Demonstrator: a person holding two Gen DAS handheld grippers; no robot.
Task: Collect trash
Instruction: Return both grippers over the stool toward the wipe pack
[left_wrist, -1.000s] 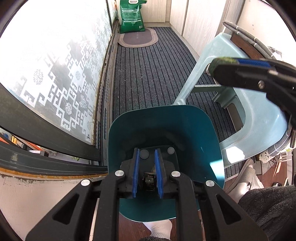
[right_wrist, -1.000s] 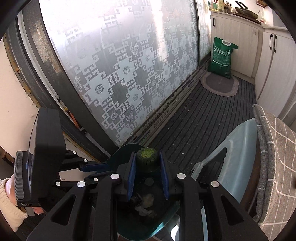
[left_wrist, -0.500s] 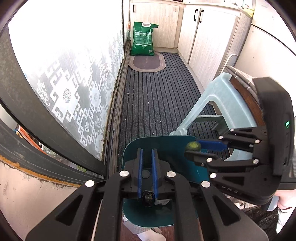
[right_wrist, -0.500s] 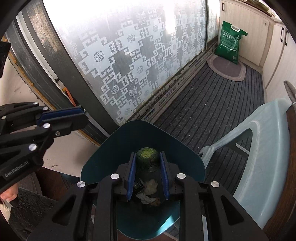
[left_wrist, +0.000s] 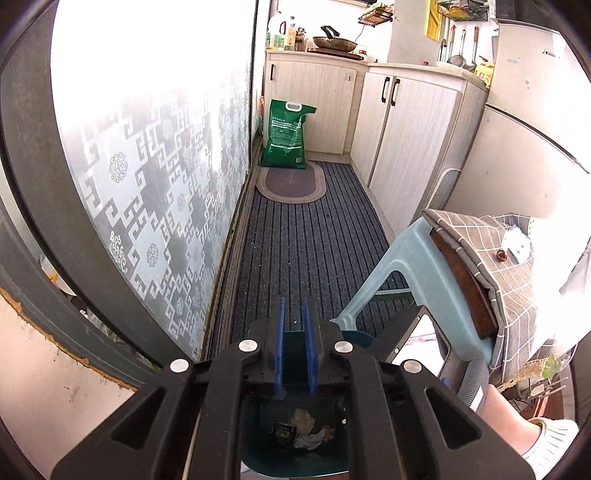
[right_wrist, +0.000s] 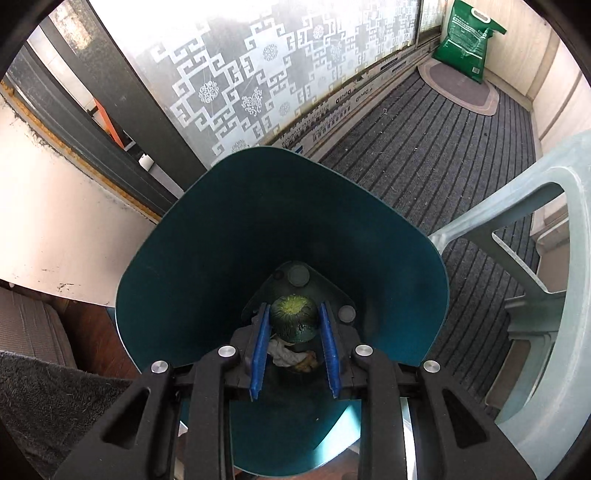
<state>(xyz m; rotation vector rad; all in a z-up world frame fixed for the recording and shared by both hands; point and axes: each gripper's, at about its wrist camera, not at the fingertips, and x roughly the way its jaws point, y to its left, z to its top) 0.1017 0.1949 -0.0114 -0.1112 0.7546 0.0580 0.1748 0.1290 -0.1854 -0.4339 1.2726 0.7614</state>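
A teal trash bin (right_wrist: 192, 258) stands on the floor; it also shows in the left wrist view (left_wrist: 255, 450). Crumpled paper (left_wrist: 306, 432) and a small dark object (left_wrist: 284, 432) lie at its bottom. My right gripper (right_wrist: 293, 314) reaches down into the bin. A round green vegetable end (right_wrist: 293, 323) sits between its blue pads (right_wrist: 260, 347), and the pads look spread a little wider than it. White paper scraps (right_wrist: 284, 356) lie below it. My left gripper (left_wrist: 293, 314) is above the bin's near rim, pads close together with nothing between them.
A pale blue plastic stool (left_wrist: 406, 266) with a checked cloth (left_wrist: 506, 280) stands to the right of the bin. A frosted patterned glass door (left_wrist: 155, 192) runs along the left. A green sack (left_wrist: 286, 134) and an oval mat (left_wrist: 291, 182) lie at the far end by cabinets.
My left gripper has lifted up and back from the bin and now looks down the corridor. My right gripper has gone deeper into the bin and its pads have widened around the green piece.
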